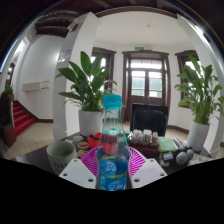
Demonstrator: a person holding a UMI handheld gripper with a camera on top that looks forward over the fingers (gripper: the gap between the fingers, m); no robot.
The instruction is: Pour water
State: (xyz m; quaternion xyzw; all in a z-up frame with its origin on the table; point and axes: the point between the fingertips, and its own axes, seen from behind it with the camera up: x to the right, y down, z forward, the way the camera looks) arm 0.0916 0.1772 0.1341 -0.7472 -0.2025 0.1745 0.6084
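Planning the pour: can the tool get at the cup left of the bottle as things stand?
Probably not yet: the tool is shut on the water bottle, so its fingers are taken. The cup itself stands unblocked beside it.

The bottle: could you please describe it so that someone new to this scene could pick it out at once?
Start at the table in front of the two big potted plants. Nearest the camera, the gripper holds a clear plastic bottle upright between its pink pads. Its light blue cap and blue label set it apart from the tea ware and the pale cup behind it.
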